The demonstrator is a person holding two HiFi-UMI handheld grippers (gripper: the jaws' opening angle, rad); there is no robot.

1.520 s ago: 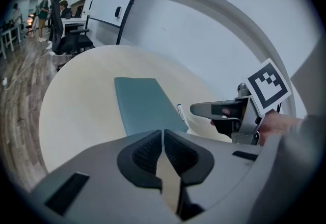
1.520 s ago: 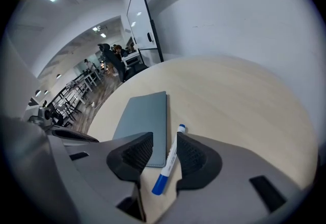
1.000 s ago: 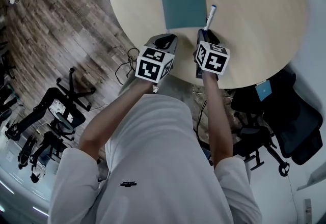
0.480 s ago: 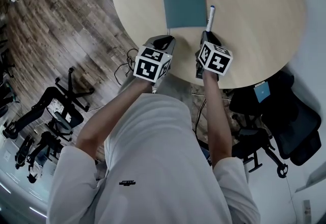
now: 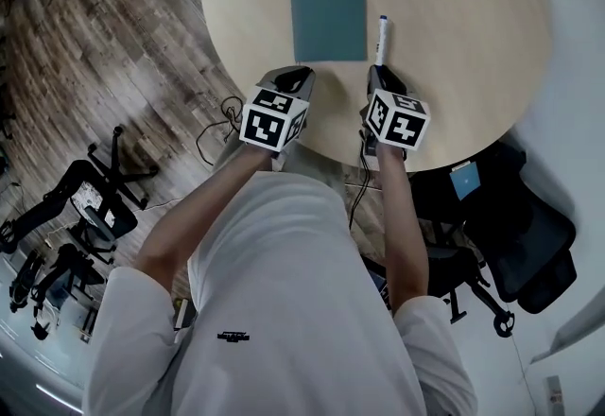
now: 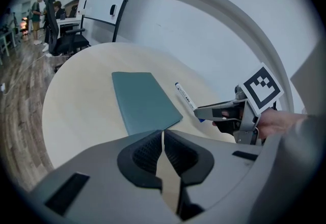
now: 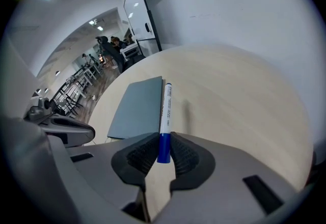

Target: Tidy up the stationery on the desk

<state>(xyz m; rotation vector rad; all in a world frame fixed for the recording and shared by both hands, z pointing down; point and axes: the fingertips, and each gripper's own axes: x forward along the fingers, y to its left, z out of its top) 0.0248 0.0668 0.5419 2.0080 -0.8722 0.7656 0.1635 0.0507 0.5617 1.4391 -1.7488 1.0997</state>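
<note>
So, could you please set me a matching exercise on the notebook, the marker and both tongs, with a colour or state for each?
Things:
1. notebook
2. marker
3. left tongs
4. right tongs

States:
A. shut, nothing between
B. teal, flat on the table
C. clamped on the marker
D. gripped by its blue end

Pairs: 1-B; 2-D; 3-A; 4-C.

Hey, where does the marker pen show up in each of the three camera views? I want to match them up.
Head view: the marker is upper centre, just right of the teal notebook, its near end at the right gripper.
Left gripper view: marker right of centre, between notebook and right gripper.
Right gripper view: marker dead centre, blue end clamped between the jaws.
Shared landmark: the teal notebook, always at the marker's left.
</note>
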